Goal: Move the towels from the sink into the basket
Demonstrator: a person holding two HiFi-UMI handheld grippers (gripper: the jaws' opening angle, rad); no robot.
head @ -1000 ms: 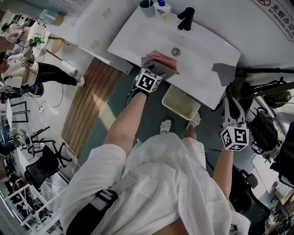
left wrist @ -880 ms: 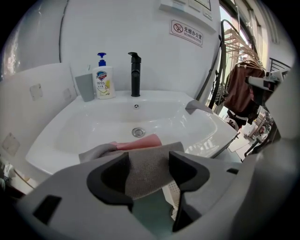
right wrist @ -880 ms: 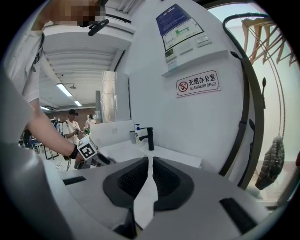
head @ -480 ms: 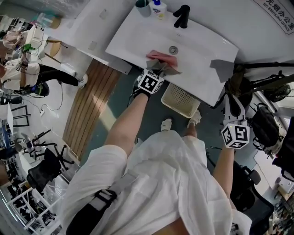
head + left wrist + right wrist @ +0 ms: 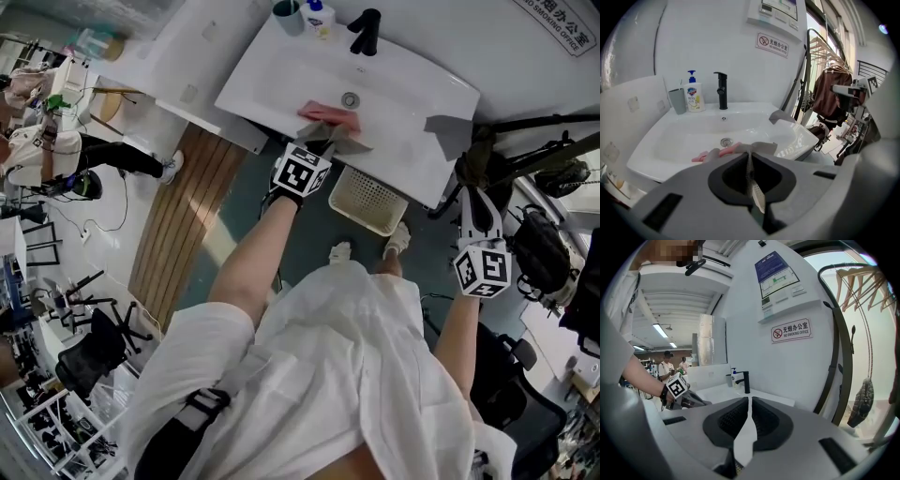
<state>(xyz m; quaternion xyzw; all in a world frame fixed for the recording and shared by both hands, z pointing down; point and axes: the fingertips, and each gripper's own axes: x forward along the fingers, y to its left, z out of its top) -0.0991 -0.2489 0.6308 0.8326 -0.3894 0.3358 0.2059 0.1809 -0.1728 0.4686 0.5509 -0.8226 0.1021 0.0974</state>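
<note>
A pink towel (image 5: 330, 116) lies in the white sink (image 5: 281, 66) beside the drain, with a grey towel (image 5: 339, 140) over its near edge. My left gripper (image 5: 323, 143) is at the sink's front rim; its jaws are closing tight on that grey towel (image 5: 765, 147), the cloth bunched at the tips. Behind it the pink towel (image 5: 723, 152) shows. A second grey towel (image 5: 441, 125) hangs on the sink's right rim. The cream basket (image 5: 367, 200) stands on the floor below the sink. My right gripper (image 5: 472, 202) hangs shut and empty to the right.
A black faucet (image 5: 364, 33), a soap bottle (image 5: 314, 17) and a grey cup (image 5: 289, 14) stand at the back of the sink. A black rack with hangers and bags (image 5: 539, 253) is on the right. People stand far left.
My left gripper's jaws, open over the towels a second ago, have shut on the grey towel's edge. The right gripper has barely moved.
</note>
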